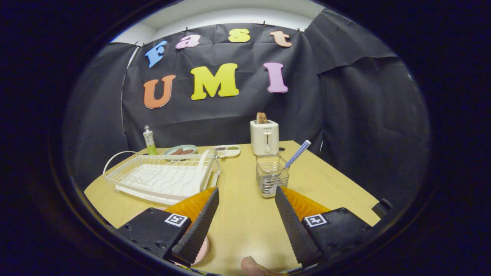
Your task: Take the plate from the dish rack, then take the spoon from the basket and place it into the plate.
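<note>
Meanwhile, the spoon [298, 153] stood tilted in the wire basket [272, 177], its checked handle leaning out over the rim, near the middle of the wooden table [245, 214] and just ahead of the gripper's [246, 189] right finger. The gripper's fingers were spread wide apart over bare tabletop, holding nothing. Beneath the left finger, toward the table's near edge, a curved pink sliver showed, apparently the plate [203, 250], though most of it was hidden. The white dish rack [163, 178] sat toward the table's left edge, just beyond the left finger, with nothing standing in its slots. A cream toaster [264, 137] with a slice of bread poking up stood near the far edge, behind the basket. Along that far edge lay a green dish [181, 150] holding reddish pieces, a small white tray [228, 150] and an upright tube [149, 140]. A fingertip [251, 266] showed at the table's near edge, between the fingers.
</note>
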{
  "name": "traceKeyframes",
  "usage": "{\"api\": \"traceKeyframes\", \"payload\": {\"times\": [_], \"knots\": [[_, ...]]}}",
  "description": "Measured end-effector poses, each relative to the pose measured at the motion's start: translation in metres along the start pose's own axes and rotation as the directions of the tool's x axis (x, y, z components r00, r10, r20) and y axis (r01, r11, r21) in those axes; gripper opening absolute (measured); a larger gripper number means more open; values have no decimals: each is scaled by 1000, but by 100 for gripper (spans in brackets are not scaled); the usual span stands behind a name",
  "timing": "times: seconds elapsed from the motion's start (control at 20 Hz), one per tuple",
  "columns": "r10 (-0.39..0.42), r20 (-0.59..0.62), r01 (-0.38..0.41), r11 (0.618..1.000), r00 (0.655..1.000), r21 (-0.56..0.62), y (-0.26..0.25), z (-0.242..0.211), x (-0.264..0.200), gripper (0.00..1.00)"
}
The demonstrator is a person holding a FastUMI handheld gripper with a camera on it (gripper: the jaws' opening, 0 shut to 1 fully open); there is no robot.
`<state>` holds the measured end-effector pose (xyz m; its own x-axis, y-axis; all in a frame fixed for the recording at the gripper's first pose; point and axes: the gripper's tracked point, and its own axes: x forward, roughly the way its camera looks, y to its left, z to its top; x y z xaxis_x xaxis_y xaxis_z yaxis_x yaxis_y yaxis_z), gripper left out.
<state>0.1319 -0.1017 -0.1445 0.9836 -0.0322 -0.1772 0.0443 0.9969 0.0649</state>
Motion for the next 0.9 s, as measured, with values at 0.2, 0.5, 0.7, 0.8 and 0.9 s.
{"api": "traceKeyframes", "payload": {"times": [0.2, 0.5, 0.7, 0.8, 0.9], "knots": [[-43, 52, 41, 999, 998, 32, -48, 14, 27, 97], [-42, 53, 44, 998, 998, -37, -89, 32, 85, 98], [-6, 98, 9, 999, 995, -33, -84, 49, 112, 95], [22, 115, -19, 999, 993, -30, -76, 55, 126, 88], [35, 105, -31, 999, 994, -43, -72, 54, 134, 73]]}}
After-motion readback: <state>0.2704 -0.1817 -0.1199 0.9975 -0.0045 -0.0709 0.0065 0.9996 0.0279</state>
